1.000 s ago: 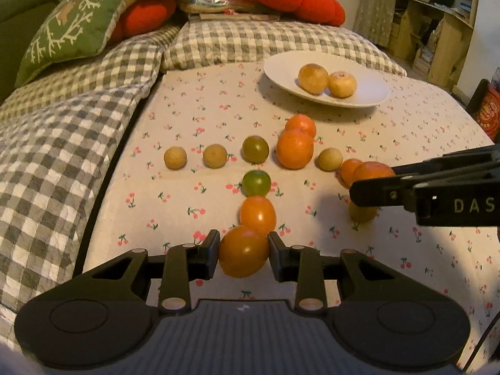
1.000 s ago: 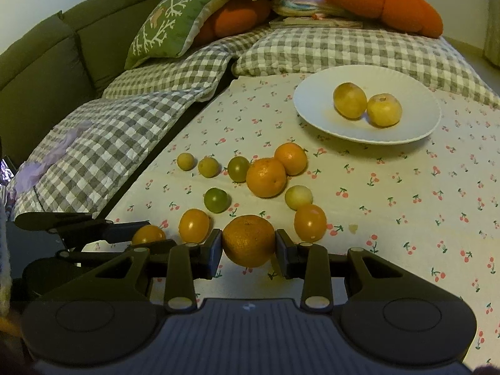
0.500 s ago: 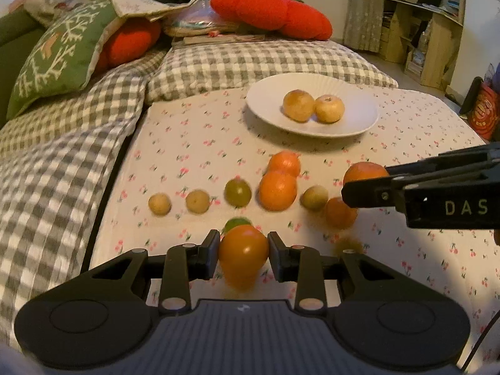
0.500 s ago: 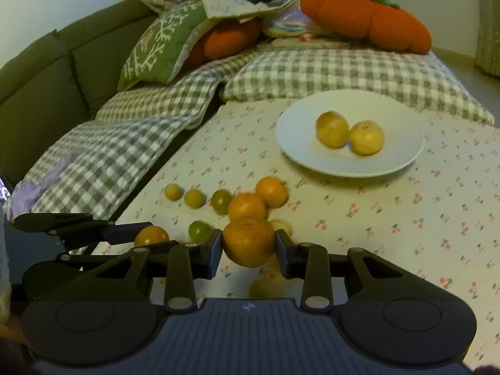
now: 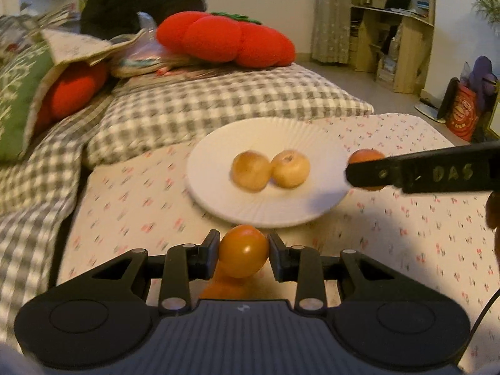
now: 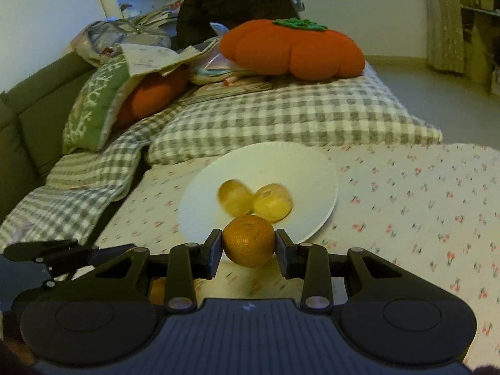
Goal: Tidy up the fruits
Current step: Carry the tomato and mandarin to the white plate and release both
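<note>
My left gripper [image 5: 243,255] is shut on a smooth orange tomato [image 5: 243,254], held just short of the near rim of a white plate [image 5: 218,156]. Two yellow-brown fruits [image 5: 270,170] lie on the plate. My right gripper [image 6: 249,245] is shut on a round orange [image 6: 249,240], held above the plate's near rim [image 6: 325,172]. In the left wrist view the right gripper's finger [image 5: 422,172] reaches in from the right, with the orange [image 5: 365,157] at the plate's right edge. The other fruits on the cloth are hidden below both grippers.
The plate sits on a cherry-print cloth [image 5: 422,234]. Checked cushions [image 5: 218,100] lie behind it, with a red tomato-shaped pillow [image 5: 225,40] on top. A green patterned pillow [image 6: 97,109] and the sofa back [image 6: 25,118] are on the left. Wooden shelves [image 5: 403,31] stand far right.
Both grippers have lifted their fruit off the cloth and moved forward to the plate. The rows of loose fruit have dropped out of view below them.
</note>
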`<state>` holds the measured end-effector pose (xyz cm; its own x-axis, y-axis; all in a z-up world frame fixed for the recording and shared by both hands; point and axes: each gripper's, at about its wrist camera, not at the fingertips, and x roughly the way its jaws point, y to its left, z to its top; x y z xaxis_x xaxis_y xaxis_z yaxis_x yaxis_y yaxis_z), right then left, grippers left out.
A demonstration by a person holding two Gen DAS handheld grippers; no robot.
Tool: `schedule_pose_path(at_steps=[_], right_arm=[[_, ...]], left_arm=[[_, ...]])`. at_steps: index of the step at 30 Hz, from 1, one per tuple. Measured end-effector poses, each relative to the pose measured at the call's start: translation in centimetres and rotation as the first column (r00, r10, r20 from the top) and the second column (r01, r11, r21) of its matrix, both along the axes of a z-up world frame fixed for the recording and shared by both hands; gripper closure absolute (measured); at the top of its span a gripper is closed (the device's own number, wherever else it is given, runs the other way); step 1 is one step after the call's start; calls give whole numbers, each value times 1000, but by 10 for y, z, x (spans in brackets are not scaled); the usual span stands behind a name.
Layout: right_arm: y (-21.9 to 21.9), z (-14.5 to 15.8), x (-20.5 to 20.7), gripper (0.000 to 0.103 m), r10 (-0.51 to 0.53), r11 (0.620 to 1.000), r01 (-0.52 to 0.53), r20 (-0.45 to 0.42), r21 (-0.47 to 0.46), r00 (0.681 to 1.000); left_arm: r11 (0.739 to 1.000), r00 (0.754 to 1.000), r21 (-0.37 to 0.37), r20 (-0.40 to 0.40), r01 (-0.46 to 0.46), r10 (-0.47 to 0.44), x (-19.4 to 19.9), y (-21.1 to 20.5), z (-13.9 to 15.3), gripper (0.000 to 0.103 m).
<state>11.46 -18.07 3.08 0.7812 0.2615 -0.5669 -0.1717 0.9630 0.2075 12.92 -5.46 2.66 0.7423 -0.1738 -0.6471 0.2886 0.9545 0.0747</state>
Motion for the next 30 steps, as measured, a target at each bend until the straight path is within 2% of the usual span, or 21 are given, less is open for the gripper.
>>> schedule_pose_path(at_steps=[5, 9, 12, 23, 30], right_arm=[[-1, -9, 15, 70, 11, 1000, -12, -7, -22, 1000], [-5, -12, 26, 70, 11, 1000, -11, -7, -22, 1000], [-7, -17, 34, 70, 18, 1000, -18, -25, -4, 1000], [-2, -30, 44, 70, 28, 1000, -28, -60, 2, 998], [-1, -29, 43, 68, 31, 1000, -31, -64, 1, 997]], left_arm=[[998, 998, 21, 35, 59, -60, 30, -17, -6, 77], [996, 996, -19, 9, 87, -87, 52, -19, -11, 77], [994, 994, -19, -5, 107, -107, 62, -22, -16, 77], [992, 992, 17, -42, 123, -122, 80, -24, -34, 75], [994, 994, -8, -39, 106, -107, 74, -15, -30, 65]])
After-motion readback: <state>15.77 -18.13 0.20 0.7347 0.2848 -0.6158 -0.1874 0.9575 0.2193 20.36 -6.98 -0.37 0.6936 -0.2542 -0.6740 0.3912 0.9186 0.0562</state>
